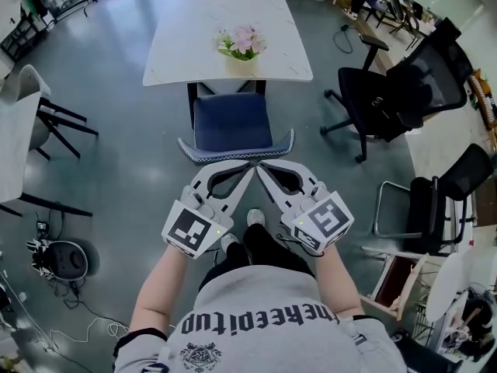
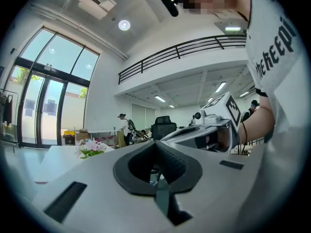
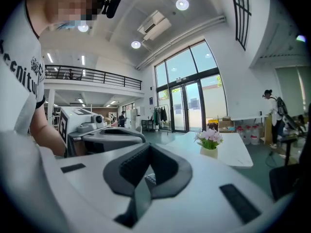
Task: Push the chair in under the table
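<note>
The chair (image 1: 231, 123), with a blue seat and a pale-trimmed backrest, stood at the middle of the counter's (image 1: 178, 49) near edge. Only the far part of its seat reached under that edge. Most of the seat and the whole backrest stuck out toward the person. A small pot of pink flowers (image 1: 242, 47) sat on the counter just inside the same edge, directly above the chair.

The person held both tools low in front of the body, angled inward so that their tips came together. The left gripper (image 1: 247, 166) and the right gripper (image 1: 262, 166) met just beside the outer side of the backrest. From the head view it could not be told whether they touched it.

In the left gripper view the jaws were closed tip to tip, with only the dark padded hollow between them and nothing held. The right gripper view showed the same: jaws brought together and empty, with the flowers and the counter's top beyond them on the right.

Well off the counter's right edge stood a black office chair (image 1: 404, 92) on the grey floor (image 1: 124, 130). A second white surface (image 1: 14, 130) lay well apart from the counter's left edge.
</note>
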Action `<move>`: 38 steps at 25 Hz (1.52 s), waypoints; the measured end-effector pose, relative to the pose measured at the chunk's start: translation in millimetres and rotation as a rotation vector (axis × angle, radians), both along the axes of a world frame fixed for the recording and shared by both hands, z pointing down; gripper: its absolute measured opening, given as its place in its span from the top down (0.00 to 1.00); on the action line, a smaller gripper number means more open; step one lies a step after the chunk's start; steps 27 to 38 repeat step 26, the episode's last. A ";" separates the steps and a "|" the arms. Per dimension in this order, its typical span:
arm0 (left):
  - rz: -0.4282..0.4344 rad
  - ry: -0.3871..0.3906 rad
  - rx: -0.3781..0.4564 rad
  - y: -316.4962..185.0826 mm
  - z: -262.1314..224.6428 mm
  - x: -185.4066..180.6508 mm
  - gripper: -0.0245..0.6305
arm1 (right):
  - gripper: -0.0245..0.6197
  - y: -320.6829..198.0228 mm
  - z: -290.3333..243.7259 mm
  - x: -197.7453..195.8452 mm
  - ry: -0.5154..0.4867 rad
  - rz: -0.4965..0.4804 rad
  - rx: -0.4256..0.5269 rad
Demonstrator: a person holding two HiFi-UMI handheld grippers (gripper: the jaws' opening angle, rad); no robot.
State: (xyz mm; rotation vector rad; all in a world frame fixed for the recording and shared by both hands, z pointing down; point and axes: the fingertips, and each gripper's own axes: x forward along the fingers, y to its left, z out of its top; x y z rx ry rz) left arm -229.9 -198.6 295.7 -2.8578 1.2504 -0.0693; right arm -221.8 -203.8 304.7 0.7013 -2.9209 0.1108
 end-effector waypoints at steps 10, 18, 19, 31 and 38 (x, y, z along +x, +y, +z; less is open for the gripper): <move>-0.034 0.035 0.011 17.9 -8.0 -5.1 0.94 | 0.95 19.8 -11.8 2.1 -0.058 0.003 0.016; -0.041 0.026 0.024 28.1 -12.2 -7.5 0.94 | 0.95 32.0 -12.1 -3.9 -0.067 -0.005 0.020; -0.043 0.026 0.027 28.6 -12.8 -7.8 0.94 | 0.95 33.2 -12.1 -4.4 -0.067 -0.006 0.022; -0.047 0.034 0.039 34.9 -16.7 -11.7 0.94 | 0.95 40.0 -14.0 -9.4 -0.060 -0.013 0.026; -0.047 0.034 0.039 34.9 -16.7 -11.7 0.94 | 0.95 40.0 -14.0 -9.4 -0.060 -0.013 0.026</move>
